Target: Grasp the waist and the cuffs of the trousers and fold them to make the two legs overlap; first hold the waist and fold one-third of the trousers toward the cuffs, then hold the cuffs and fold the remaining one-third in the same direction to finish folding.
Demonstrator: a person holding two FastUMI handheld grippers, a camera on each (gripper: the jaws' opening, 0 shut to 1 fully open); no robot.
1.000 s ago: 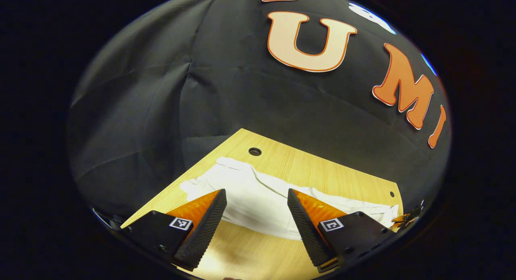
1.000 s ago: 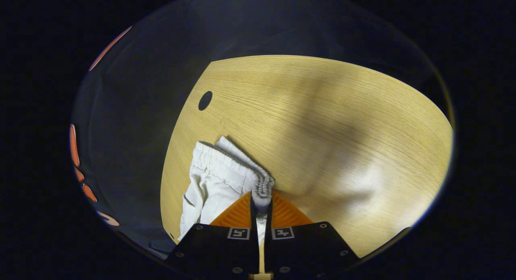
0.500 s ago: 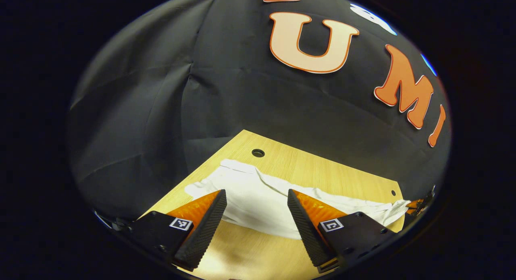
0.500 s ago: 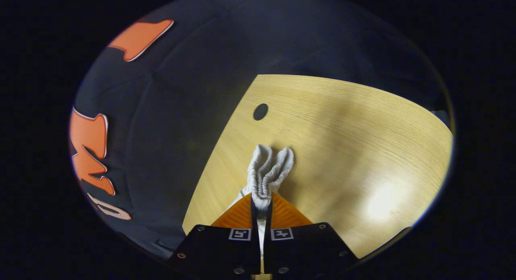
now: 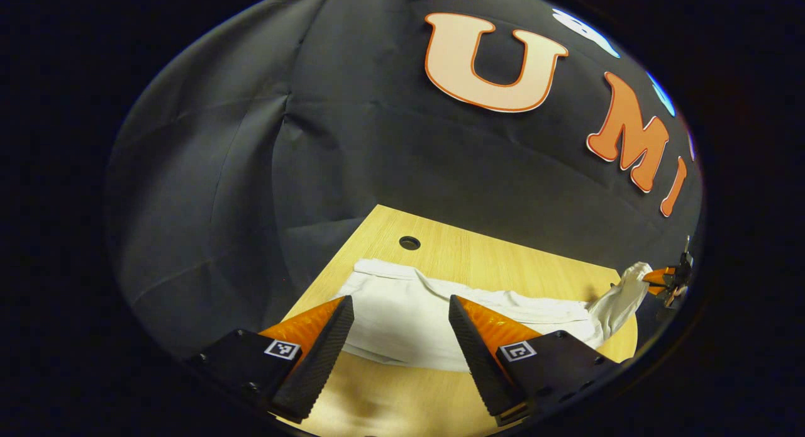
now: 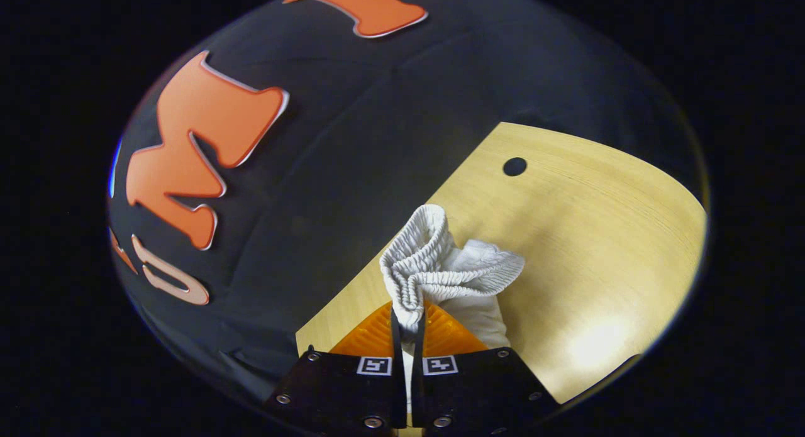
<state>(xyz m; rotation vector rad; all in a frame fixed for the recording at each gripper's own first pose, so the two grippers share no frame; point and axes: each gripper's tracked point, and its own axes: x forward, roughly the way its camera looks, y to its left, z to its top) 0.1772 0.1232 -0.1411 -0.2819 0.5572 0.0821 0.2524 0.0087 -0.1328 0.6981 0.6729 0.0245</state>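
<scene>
Right gripper (image 6: 407, 320): fingers brought together on the gathered elastic waist (image 6: 434, 270) of the trousers; both press the cloth, which bunches up and fans out just past the tips.
Right gripper, far sighting: seen from the left gripper view at the table's far right edge (image 5: 668, 281), with the waist end of the cloth rising to it off the wood.
Left gripper (image 5: 401, 320): fingers spread wide, nothing between them; whether they touch the cloth or table cannot be told.
Trousers (image 5: 409, 317): white, lying lengthwise across the table; main body flat, the waist end lifted clear.
Table (image 5: 497, 264): pale wood, bare beyond the cloth, with a round hole (image 5: 409, 243) near the back edge.
Hole, right gripper view (image 6: 514, 166): well beyond the bunched waist.
</scene>
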